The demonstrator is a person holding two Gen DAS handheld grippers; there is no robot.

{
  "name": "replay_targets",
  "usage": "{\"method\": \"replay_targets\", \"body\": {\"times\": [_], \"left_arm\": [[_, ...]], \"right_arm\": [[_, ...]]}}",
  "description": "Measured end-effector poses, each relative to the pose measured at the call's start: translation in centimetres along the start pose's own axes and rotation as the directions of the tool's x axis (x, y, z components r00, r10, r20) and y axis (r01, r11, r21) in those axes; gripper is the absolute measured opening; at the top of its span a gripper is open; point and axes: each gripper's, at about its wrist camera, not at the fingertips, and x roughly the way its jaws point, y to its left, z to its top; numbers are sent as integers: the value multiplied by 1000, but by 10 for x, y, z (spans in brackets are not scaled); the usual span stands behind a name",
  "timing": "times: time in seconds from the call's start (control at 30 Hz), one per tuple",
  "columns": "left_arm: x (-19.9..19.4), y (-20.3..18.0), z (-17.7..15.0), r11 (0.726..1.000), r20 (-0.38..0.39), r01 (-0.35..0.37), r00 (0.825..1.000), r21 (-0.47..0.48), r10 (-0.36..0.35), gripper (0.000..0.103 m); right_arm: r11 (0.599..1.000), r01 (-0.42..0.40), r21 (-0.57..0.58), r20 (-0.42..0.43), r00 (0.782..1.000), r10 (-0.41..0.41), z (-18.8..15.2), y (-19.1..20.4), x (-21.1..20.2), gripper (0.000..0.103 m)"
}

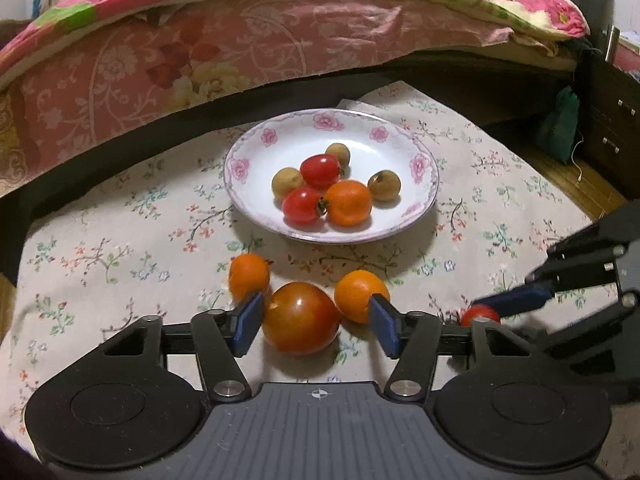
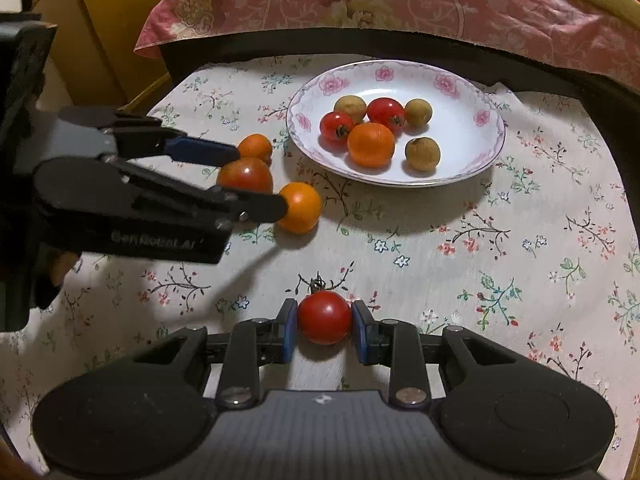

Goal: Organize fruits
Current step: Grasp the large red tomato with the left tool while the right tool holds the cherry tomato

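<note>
A white flowered plate (image 1: 400, 136) (image 2: 460, 152) on the floral cloth holds two red tomatoes, an orange and three brown longans. My left gripper (image 1: 316, 322) (image 2: 256, 178) is open around a large orange-red tomato (image 1: 301, 318) (image 2: 245, 175) on the cloth, left pad touching, right pad apart. Two oranges (image 1: 249, 275) (image 1: 360, 294) lie beside it. My right gripper (image 2: 325, 328) (image 1: 486, 312) is shut on a small red tomato (image 2: 324, 317) (image 1: 480, 315), low over the cloth.
A bed (image 1: 240, 48) with a pink patterned sheet runs along the far side of the table (image 2: 500, 264). A dark cabinet (image 1: 612, 120) with drawers and a green bag (image 1: 558, 130) stand at the right.
</note>
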Motion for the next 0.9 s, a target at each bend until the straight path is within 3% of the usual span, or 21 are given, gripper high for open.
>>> {"method": "replay_targets", "body": {"times": [0.1,0.37,0.67,0.9], "left_arm": [[-7,2,-2,1000,-7,13,1000,-14,-14,58],[-26,0,-14,1000,-42,14,999,13,-13,60],[-5,5,-18,1000,-79,-17,997,18,18,66],[1,10,-8,1000,-44,-23,999,-19,22,66]], "right_arm": [[1000,-1,-2,-2,1000,1,2,1,1,29],[1000,-1,-1,-19,1000,1,2,-1,2,29],[1000,-8,-19,-19,1000,7,3,2,4,29],[1000,-5,-23,-17,1000,4,4,2,4,29]]}}
